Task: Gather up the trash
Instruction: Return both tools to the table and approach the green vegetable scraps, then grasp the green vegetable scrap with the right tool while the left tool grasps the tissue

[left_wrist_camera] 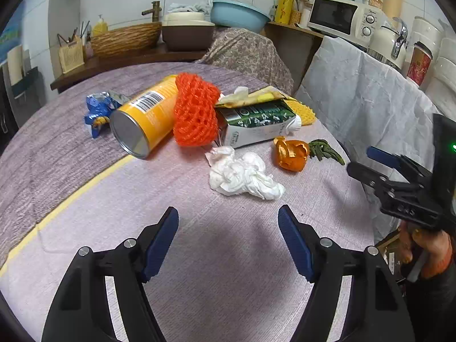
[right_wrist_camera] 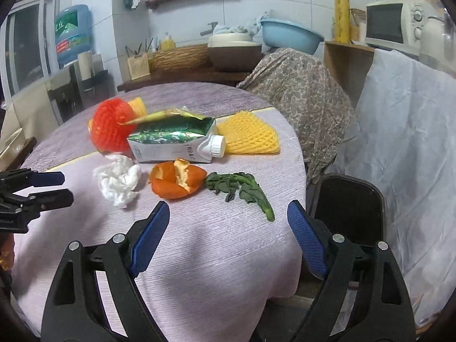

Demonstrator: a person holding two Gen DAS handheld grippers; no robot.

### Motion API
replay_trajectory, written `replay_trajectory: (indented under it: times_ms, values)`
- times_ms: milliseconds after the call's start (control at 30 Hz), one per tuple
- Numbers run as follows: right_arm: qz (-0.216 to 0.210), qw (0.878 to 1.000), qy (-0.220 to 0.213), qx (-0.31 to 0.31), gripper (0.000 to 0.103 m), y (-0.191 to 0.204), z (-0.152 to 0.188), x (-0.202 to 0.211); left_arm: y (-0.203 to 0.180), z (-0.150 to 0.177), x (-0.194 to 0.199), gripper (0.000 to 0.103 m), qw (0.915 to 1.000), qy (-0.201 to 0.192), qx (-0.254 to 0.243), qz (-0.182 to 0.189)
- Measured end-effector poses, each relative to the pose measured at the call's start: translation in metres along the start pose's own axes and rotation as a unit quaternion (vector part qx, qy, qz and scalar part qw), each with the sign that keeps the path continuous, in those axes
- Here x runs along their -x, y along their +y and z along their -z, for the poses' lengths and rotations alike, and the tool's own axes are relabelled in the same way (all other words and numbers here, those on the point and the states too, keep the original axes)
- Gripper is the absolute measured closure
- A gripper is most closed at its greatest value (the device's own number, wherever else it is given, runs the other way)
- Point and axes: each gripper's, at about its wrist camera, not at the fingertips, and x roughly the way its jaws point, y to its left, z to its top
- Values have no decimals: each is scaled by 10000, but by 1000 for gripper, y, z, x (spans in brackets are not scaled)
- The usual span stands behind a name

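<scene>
Trash lies on a round table with a purple cloth point(left_wrist_camera: 228, 256): a crumpled white tissue point(left_wrist_camera: 242, 175), an orange peel point(left_wrist_camera: 292, 154), a green vegetable scrap point(left_wrist_camera: 326, 151), a green-and-white carton point(left_wrist_camera: 256, 125), a red foam net point(left_wrist_camera: 195, 114), a yellow can point(left_wrist_camera: 146, 119), a blue wrapper point(left_wrist_camera: 99, 108) and a yellow foam net point(right_wrist_camera: 246, 135). My left gripper point(left_wrist_camera: 228, 216) is open and empty, short of the tissue. My right gripper point(right_wrist_camera: 228, 213) is open and empty, just short of the peel point(right_wrist_camera: 176, 182) and the vegetable scrap point(right_wrist_camera: 242, 189).
A black bin point(right_wrist_camera: 346, 208) stands off the table's right edge, beside a chair under a white cover point(right_wrist_camera: 413, 142). Another covered chair point(right_wrist_camera: 299, 91) is behind the table. A counter with a basket point(left_wrist_camera: 125, 38), basin and microwave point(left_wrist_camera: 342, 15) runs along the back wall.
</scene>
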Motion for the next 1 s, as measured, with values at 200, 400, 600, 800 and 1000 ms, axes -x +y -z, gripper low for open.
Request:
replay_trajectory:
  times_ms: [200, 400, 600, 800, 1000]
  values:
    - [-93, 9991, 402, 9, 26, -25, -6, -40, 0, 1, -6, 32, 9999, 114, 16, 100]
    - [-121, 9986, 516, 3, 37, -33, -8, -62, -3, 0, -12, 28, 9996, 238, -94, 90]
    - [-205, 9986, 485, -9, 77, -31, -8, -61, -8, -7, -20, 16, 9995, 244, -186, 37]
    - [-421, 9977, 483, -223, 90, -31, 0, -50, -12, -15, -40, 17, 9989, 346, -270, -168]
    - [-423, 9979, 342, -347, 91, -28, 7, -35, -15, -20, -48, 30, 9989, 324, -267, -185]
